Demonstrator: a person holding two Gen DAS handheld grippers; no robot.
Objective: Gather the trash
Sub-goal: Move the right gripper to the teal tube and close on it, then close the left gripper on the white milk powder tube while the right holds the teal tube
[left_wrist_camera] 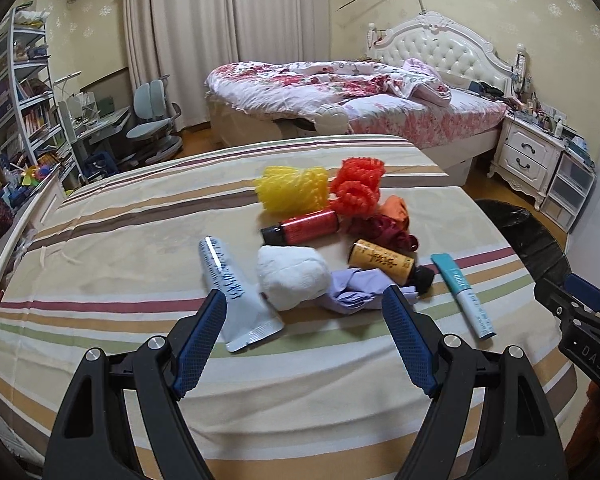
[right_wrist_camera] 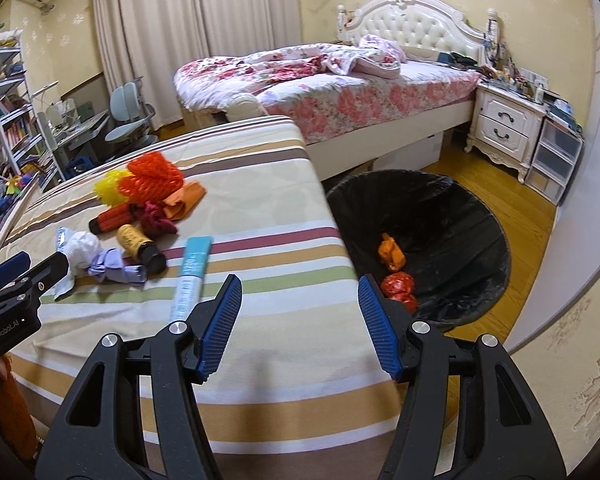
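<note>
Though near bin [right_wrist_camera: 472,216], trash pile [left_wrist_camera: 332,236] w/ tubes.

Soft, even indoor light fills both fisheye views with only faint shadows, a small glare streak on the pale tube [left_wrist_camera: 236,292], slight blur throughout, and strongly curved, dark-vignetted edges.

Striped cloth [left_wrist_camera: 100,240] in cream, brown, maroon, green; yellow net [left_wrist_camera: 292,190], orange-red net [left_wrist_camera: 356,192], white wad [left_wrist_camera: 292,276], possibly lilac paper [left_wrist_camera: 356,292]; bin liner [right_wrist_camera: 440,216] black.
</note>
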